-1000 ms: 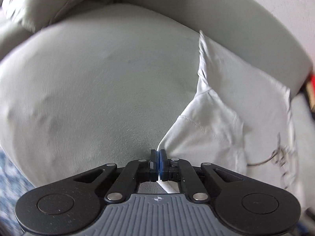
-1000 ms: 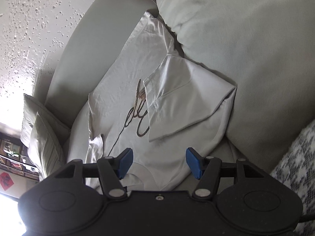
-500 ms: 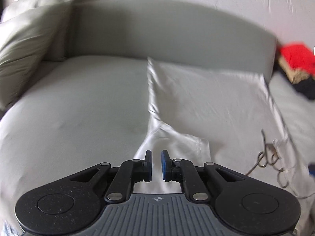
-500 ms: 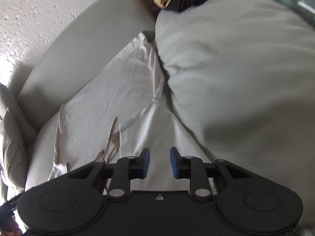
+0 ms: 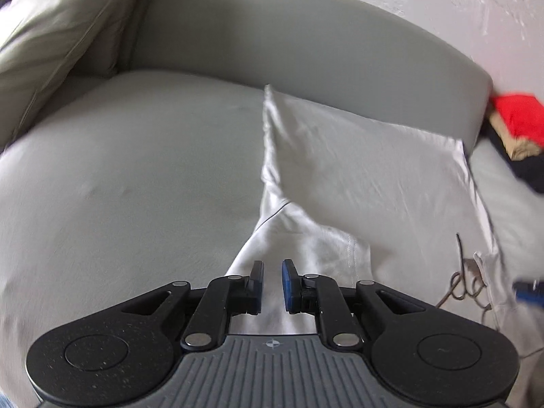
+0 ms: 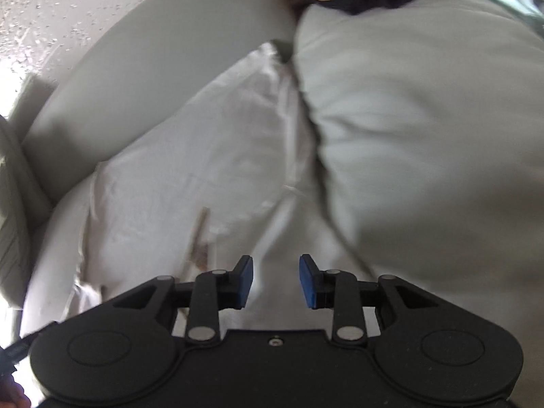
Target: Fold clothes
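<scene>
White T-shirt [image 5: 367,176] lies spread on the grey sofa [image 5: 136,170], one sleeve folded in. Thin, limp, light cloth; bunches easily. Left claw [image 5: 272,284] and right claw [image 6: 275,280] both apart, empty. Pinch hem corners or shoulder seams. Right view blurred, so edges are probably approximate.

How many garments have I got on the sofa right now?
At least 2: the white T-shirt spread on the seat under both grippers, and a pile of clothes at the sofa's right end, red on top; its count is unclear.
</scene>
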`<state>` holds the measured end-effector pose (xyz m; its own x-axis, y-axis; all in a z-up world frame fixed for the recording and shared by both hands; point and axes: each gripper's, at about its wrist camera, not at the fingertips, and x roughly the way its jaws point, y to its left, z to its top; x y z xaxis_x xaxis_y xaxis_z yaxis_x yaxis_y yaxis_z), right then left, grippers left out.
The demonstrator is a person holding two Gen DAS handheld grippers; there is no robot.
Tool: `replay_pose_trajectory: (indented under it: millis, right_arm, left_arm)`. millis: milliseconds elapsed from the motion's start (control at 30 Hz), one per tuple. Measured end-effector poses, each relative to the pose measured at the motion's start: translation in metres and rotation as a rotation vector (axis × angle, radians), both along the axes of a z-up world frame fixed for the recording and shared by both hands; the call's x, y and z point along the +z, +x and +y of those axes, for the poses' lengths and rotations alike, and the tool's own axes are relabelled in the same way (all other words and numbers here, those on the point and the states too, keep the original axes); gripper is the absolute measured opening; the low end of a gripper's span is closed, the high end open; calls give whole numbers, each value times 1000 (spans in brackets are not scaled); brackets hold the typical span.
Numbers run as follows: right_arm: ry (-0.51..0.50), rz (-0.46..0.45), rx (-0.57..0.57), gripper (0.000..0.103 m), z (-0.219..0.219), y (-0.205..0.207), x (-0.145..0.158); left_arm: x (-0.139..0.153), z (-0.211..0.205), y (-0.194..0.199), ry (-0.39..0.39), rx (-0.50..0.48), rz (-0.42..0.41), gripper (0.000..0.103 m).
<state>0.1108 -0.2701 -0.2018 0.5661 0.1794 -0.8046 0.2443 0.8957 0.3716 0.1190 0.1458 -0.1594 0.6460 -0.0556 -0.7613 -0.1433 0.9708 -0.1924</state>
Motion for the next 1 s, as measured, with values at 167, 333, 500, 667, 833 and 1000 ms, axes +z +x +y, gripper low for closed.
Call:
replay_pose_trajectory:
  millis: [167,333,500,667,833,1000]
  right_arm:
    - [-120,112,14,0,-13,-30,-8]
    - [-219,145,55,0,-4,-58,1]
    - [-258,134,48,7,3,-78,18]
    - [-124,18,58,20,10,-91,44]
    - [-50,-1,133,21,39,-81,50]
    - [-67,12,195,21,61,-86,43]
  left_arm:
    - [-8,1,5,43,19,170,17]
    - [-6,11,-27,76,27,181,17]
    - [-1,17,-68,153,28,178,17]
    - [11,8,-94,171,17,110,13]
    - [24,-29,-84,128,-79,65,14]
    - [12,-76,-68,145,-223,93,15]
